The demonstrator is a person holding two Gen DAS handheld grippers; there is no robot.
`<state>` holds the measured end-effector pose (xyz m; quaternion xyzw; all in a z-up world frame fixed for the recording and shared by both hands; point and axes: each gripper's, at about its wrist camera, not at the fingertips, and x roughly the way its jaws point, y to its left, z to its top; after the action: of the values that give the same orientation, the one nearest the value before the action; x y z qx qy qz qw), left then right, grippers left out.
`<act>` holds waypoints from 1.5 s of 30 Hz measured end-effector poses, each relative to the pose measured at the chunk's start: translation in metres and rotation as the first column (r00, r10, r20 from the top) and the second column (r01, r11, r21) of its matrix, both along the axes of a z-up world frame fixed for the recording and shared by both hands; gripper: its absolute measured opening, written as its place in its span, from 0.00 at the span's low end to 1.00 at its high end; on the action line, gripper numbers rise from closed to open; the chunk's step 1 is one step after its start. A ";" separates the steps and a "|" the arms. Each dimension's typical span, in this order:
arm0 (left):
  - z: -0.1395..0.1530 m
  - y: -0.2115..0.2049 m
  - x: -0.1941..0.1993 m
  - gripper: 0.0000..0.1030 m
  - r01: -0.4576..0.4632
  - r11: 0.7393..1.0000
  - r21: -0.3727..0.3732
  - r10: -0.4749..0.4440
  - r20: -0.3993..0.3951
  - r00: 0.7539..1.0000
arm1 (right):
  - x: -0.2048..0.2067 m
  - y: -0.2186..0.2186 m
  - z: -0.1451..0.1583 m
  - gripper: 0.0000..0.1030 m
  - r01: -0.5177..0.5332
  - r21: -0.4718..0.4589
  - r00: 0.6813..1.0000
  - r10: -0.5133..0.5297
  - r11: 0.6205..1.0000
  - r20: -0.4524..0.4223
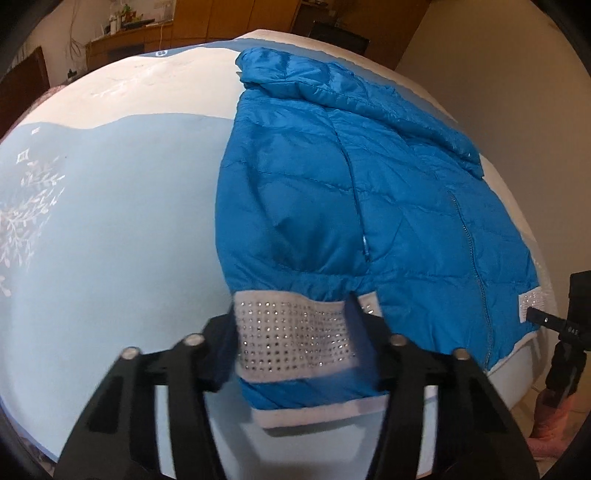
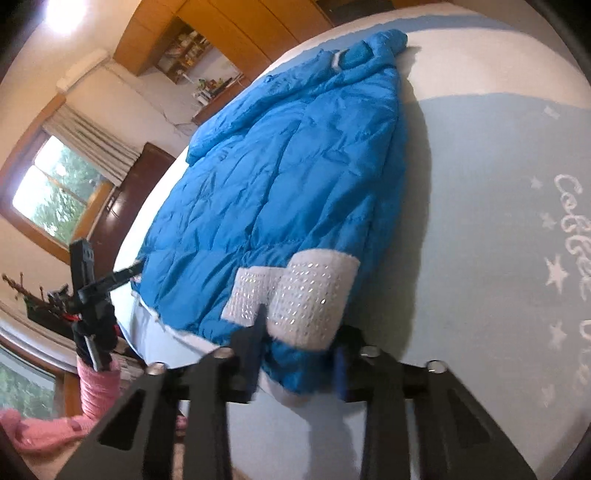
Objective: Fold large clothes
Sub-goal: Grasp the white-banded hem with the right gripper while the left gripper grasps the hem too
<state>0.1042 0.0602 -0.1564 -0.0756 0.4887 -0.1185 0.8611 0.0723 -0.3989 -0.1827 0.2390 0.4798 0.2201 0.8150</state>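
**Both grippers closing on the jacket's studded cuffs at the bed edge**

The blue puffer jacket [image 1: 332, 192] is lying spread on the bed [image 1: 129, 221], over a pale blue cover with white leaf and star print. It is sitting toward one side of the bed, hem at the near edge, hood end at the far edge.

The left gripper [image 1: 295, 332] is bracketing a white rhinestone cuff [image 1: 291, 328]; its fingers [image 1: 218, 350] are standing narrowly apart on either side of the band, apparently pressing it. The right gripper [image 2: 299, 343] is doing the same on its own studded cuff [image 2: 314, 299], jaws drawn nearly together around the fabric.

In the right wrist view the other gripper [image 2: 92, 288] is showing at the left, beside the jacket's corner, with a pink sleeve [image 2: 98, 391] below it.

Around: window with curtains [image 2: 55, 192], wooden cabinets [image 2: 221, 33], a cluttered shelf. Nothing is lying across the jacket between the two cuffs.
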 end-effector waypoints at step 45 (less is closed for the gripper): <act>0.134 0.021 0.073 0.15 0.113 0.940 -0.321 -0.032 0.249 0.968 | 0.051 -0.026 0.163 0.11 0.000 0.020 0.977 -0.004 1.000 0.211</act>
<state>0.1767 0.0812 -0.0221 -0.1869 0.3564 -0.2395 0.8835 0.1232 -0.4247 -0.0201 0.2228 0.3879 0.2481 0.8592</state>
